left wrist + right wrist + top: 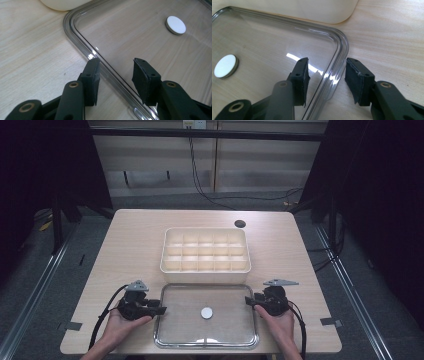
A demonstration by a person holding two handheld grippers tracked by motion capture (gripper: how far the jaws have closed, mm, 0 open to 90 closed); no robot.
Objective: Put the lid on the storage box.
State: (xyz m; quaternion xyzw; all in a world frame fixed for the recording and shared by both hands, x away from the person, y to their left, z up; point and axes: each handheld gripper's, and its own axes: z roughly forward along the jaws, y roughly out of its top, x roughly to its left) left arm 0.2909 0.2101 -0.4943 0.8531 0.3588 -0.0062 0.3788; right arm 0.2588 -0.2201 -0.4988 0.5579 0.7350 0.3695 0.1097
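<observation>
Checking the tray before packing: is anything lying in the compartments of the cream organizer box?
No: in the high view every compartment of the organizer box looks bare.

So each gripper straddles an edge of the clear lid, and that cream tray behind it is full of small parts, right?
Not quite. The high view shows the compartments of the cream tray bare. The rest holds: the left gripper and the right gripper each straddle a rim of the clear lid, pads not yet pressing.
</observation>
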